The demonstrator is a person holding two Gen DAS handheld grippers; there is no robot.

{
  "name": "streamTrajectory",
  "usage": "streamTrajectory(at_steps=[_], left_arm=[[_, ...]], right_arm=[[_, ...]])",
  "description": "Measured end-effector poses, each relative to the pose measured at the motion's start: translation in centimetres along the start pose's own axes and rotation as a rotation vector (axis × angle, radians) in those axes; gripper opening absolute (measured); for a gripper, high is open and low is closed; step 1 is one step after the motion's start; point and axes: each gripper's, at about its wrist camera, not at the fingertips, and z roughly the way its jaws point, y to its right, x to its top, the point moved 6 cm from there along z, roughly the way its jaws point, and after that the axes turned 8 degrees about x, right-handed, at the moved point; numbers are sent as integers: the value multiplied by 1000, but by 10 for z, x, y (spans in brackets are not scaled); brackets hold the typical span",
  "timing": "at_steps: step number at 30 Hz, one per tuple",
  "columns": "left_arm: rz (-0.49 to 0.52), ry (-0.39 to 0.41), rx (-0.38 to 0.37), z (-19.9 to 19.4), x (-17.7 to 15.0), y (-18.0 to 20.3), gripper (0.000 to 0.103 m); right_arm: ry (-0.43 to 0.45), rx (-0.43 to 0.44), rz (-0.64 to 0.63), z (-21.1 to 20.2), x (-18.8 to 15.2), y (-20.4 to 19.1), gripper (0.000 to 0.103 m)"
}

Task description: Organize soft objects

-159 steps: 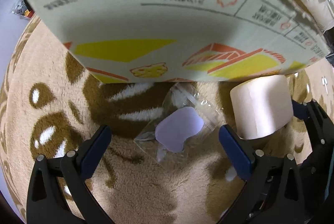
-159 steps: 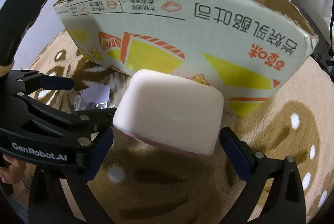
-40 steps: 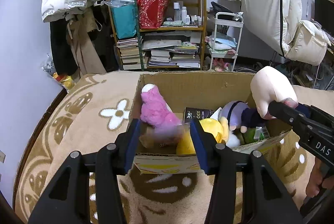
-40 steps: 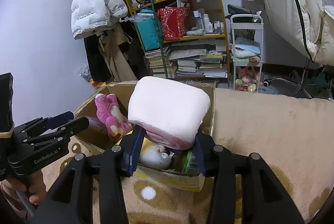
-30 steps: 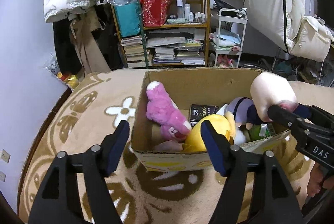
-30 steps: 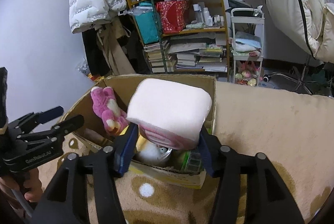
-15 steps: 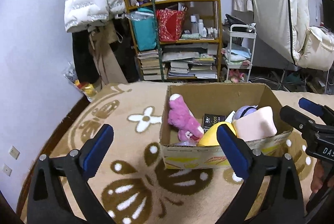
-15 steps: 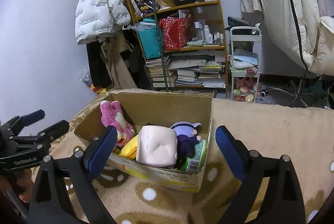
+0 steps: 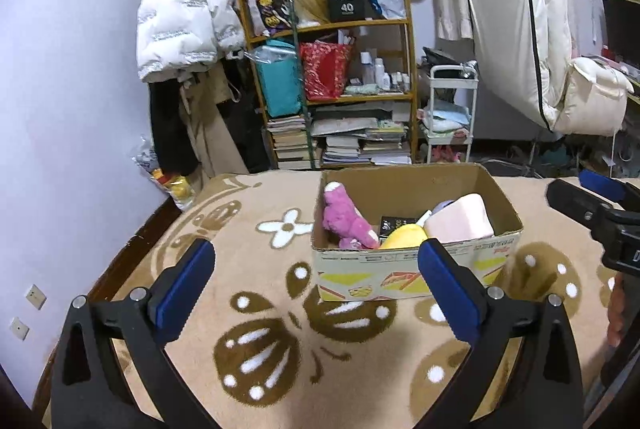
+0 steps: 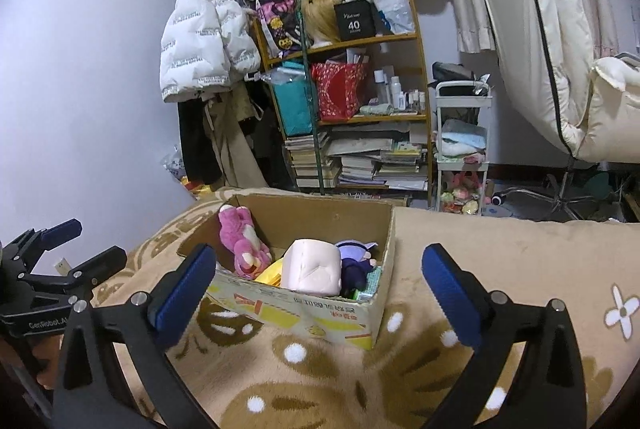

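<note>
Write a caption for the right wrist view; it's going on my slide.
Open right gripper hangs above the rug, facing a cardboard box holding a pink cushion and plush toys.

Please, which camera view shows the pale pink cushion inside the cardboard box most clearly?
The right wrist view. There the pink cushion shows its whole front face above the rim of the cardboard box, between the pink plush toy and the purple toy. In the left wrist view the cushion is partly hidden behind the box wall.

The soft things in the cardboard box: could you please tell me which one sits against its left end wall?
The pink plush toy; it leans in the box's left end, while the yellow toy and pale pink cushion lie further right.
</note>
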Motion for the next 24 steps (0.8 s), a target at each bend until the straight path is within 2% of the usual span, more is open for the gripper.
streamTrajectory(at_steps=[5, 16, 24], left_arm=[[-43, 12, -4, -21, 1, -9, 101], [-25, 30, 3, -66, -16, -18, 101], [-24, 22, 7, -67, -24, -23, 101]], right_arm=[[24, -13, -15, -25, 4, -4, 103], [30, -18, -1, -61, -4, -10, 103], [24, -49, -18, -68, -16, -9, 103]])
